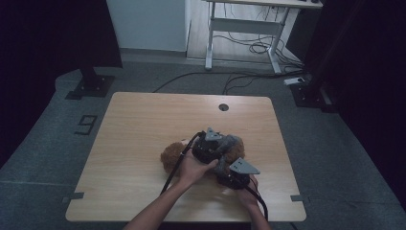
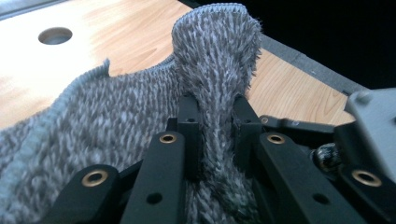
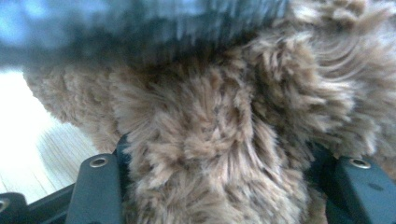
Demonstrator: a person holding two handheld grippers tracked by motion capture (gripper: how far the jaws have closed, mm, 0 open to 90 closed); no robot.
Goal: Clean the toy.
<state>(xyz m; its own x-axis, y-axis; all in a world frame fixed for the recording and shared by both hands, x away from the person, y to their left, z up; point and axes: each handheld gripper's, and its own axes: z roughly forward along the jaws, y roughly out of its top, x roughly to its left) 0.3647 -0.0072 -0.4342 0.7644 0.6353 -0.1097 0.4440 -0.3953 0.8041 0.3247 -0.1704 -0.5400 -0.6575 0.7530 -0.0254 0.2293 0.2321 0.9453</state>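
On the wooden table (image 1: pixel 143 124), near its front edge, lies a brown plush toy (image 1: pixel 171 155) with a grey knitted garment (image 2: pixel 93 121) on or over it; the work in hand looks like pulling that garment along the toy's body. To do this well, the person should probably keep the toy pinned while drawing the knit steadily along the body, not upward, so the fabric slides instead of bunching or lifting the toy off the table.

The left gripper (image 2: pixel 215 126) has its jaws pinched tight on a raised fold of the garment, which stands up between the pads. The right gripper (image 3: pixel 219 186) has its jaws part-way open, clamped around a thick lump of the toy's brown fur (image 3: pixel 210 140), holding it against the table.
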